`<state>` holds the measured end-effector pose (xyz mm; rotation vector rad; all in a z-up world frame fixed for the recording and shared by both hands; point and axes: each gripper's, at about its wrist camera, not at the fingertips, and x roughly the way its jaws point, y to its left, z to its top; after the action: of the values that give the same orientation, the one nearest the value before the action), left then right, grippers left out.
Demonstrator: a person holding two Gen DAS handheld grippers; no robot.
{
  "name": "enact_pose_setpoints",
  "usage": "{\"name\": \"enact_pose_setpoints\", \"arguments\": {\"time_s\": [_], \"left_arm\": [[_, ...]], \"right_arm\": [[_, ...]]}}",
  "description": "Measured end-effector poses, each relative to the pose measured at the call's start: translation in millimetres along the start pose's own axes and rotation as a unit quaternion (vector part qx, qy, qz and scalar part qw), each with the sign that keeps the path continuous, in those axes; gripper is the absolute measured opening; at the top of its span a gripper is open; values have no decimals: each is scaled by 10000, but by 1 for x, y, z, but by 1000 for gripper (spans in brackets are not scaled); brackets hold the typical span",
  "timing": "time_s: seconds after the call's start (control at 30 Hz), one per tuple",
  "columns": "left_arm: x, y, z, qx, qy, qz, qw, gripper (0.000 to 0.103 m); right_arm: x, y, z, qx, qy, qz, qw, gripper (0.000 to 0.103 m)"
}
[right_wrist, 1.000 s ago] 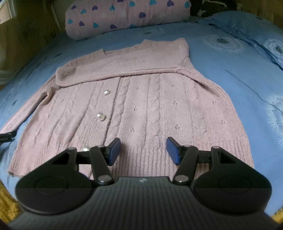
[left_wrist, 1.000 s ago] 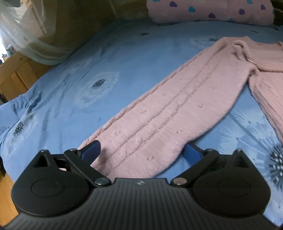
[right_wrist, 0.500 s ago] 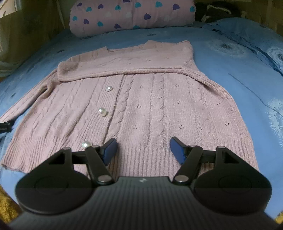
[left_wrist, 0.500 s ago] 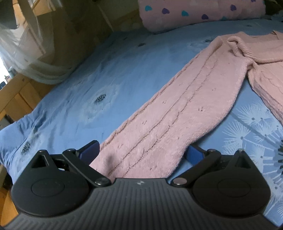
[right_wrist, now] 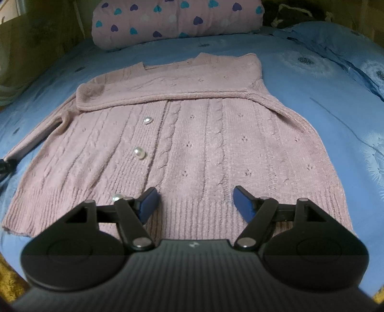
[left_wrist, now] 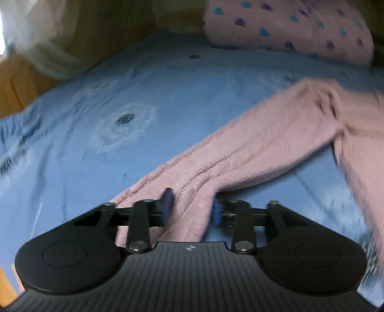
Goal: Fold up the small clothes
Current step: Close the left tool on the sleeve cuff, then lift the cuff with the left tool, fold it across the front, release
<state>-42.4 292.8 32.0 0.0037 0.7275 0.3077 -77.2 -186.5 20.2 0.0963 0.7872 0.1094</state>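
My left gripper (left_wrist: 192, 208) has just been closing, and its blue pads (left_wrist: 168, 204) now pinch the cuff end of the outstretched sleeve (left_wrist: 252, 146) of the pink cable-knit cardigan with pearl buttons (right_wrist: 192, 144); half a second ago those jaws stood wide on either side of the cuff without touching it. The knit bunches into a narrow ridge between the pads, so I judge the grip real, though the left view is blurred and I cannot tell how deep the bite goes. From the pinch the sleeve runs away toward two o'clock to the shoulder, lying flat on the blue dandelion-print bedsheet (left_wrist: 120, 96). In my right view the cardigan lies spread in the middle of the bed, hem nearest me, neckline at twelve o'clock below the pink heart-print pillow (right_wrist: 177, 19), and its other sleeve is already folded across the chest. My right gripper (right_wrist: 194, 201) hangs over the ribbed hem with its jaws spread and nothing between them; they have been opening a little further. With the cuff caught, the remaining sleeve looks ready to be carried in over the body toward three o'clock.
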Motion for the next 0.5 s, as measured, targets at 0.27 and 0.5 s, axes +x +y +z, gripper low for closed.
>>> {"name": "enact_pose_setpoints", "arguments": {"time_s": [0.27, 0.5], "left_arm": [[-29, 26, 55, -941, -798, 55, 9923, 16], [-70, 7, 114, -1106, -1575, -281, 9809, 14]], "right_arm": [[-2, -6, 0, 111, -39, 144, 9998, 73], [-4, -14, 3, 476, -102, 344, 9982, 72]]}}
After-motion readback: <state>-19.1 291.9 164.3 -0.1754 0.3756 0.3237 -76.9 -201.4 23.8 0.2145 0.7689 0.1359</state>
